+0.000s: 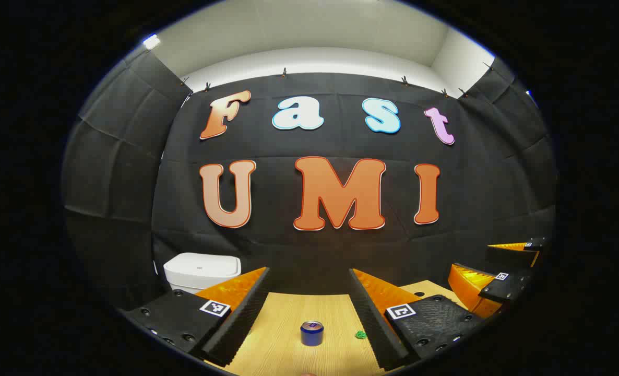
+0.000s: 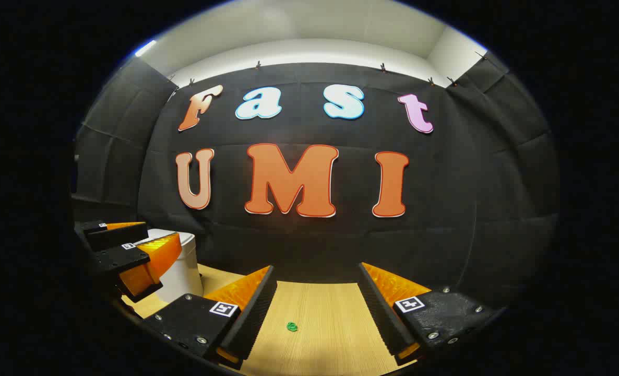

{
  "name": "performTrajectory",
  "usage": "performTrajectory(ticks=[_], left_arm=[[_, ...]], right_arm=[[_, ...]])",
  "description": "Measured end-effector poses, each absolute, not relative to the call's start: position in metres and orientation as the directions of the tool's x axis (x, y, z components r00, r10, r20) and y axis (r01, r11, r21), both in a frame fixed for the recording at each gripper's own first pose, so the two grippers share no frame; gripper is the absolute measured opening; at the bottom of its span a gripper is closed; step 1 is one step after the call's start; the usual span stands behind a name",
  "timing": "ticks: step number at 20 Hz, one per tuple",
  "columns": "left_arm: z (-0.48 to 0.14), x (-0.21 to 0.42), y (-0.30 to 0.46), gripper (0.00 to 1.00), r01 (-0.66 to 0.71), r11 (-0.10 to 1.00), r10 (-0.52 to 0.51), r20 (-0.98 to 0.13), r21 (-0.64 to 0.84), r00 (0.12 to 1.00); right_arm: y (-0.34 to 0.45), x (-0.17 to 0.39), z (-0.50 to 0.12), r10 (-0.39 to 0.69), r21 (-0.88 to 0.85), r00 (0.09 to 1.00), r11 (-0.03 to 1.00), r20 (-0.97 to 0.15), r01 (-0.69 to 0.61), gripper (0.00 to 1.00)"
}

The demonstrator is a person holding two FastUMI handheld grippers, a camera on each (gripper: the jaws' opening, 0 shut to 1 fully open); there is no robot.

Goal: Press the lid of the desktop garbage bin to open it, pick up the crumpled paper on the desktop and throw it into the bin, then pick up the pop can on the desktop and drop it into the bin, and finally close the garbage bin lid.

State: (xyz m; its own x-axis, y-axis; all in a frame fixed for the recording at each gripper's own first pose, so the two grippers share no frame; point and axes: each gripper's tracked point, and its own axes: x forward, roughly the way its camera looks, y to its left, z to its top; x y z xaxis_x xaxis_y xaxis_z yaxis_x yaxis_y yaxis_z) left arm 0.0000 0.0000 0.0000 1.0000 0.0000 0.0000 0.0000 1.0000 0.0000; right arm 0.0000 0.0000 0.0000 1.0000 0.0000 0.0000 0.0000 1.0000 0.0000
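1. Two tongs are at work, both spread wide and holding nothing. In the left gripper view, the left tongs (image 1: pixel 309 292) frame the bottom centre of the picture. The can (image 1: pixel 311 333) stands upright on the tabletop (image 1: pixel 283 324) between their fingers, untouched. The paper ball (image 1: pixel 360 334), small and green, lies just right of it. The bin (image 1: pixel 201 271) sits at lower left with its lid down.
2. Risk here, as I judge it: the lid must be pressed first, and the can stands close ahead of the left tongs. A careless forward move could tip it and send it rolling. The paper ball is small and could slip between the open fingers or be pushed away.
3. Hard to make out: the bin's lower part is hidden behind the left finger, and its press spot cannot be picked out. The right tongs (image 1: pixel 502 271) are cut off at the right edge.
4. In the right gripper view, the right tongs (image 2: pixel 317 297) gape over the tabletop at bottom centre, with the paper ball (image 2: pixel 292 327) lying between them, untouched.
5. At the left edge, the left tongs (image 2: pixel 127 250) cover much of the bin (image 2: pixel 184 266), so the lid is barely visible. Pressing it could shove the light bin backward.
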Motion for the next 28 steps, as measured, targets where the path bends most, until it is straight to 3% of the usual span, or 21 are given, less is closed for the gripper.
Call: performTrajectory(ticks=[28], left_arm=[[-0.016,0.007,0.007,0.93,-0.007,1.0,0.007,-0.034,0.009,0.999]], right_arm=[[0.001,0.0,-0.015,-0.009,-0.028,0.999,1.0,-0.052,0.008,0.93]])
